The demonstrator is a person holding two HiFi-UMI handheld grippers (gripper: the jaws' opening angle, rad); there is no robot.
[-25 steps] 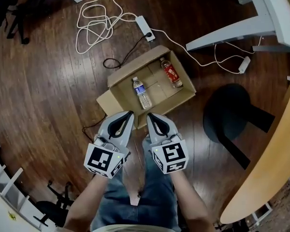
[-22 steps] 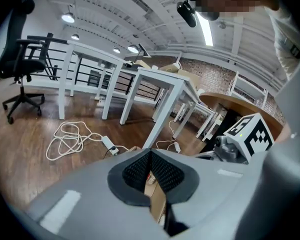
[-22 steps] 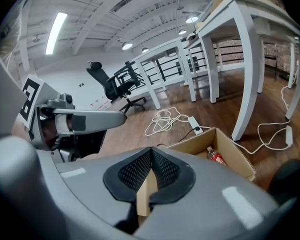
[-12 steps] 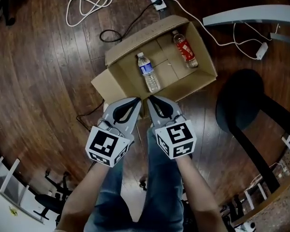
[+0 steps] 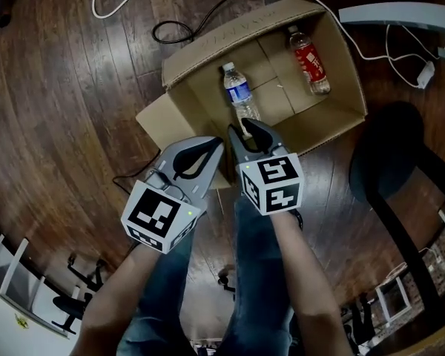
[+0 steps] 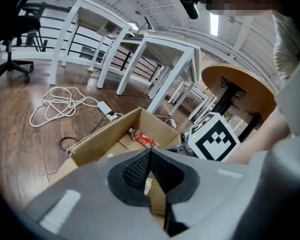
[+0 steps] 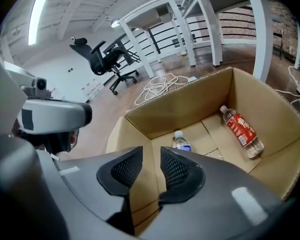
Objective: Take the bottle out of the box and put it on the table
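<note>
Reaching for the pick: the right tool [image 5: 245,128], its jaws just opened part-way with nothing between them, hung over the near wall of the cardboard box [image 5: 215,47]. The left tool [image 5: 215,145], clenched and empty, sat just beside it.

The blue-labelled bottle [image 5: 239,95], the likely target, lay on its side just ahead of the right tool, cap pointing away. A clean grasp probably called for wider jaws set across the label at mid-body. A gentle squeeze would suit best, since a thin, round bottle could roll or dent. It would then need lifting clear of the wall.

The open-topped box held two capped bottles, well apart. The red-labelled bottle [image 5: 309,59] lay farther ahead and to the right.
</note>
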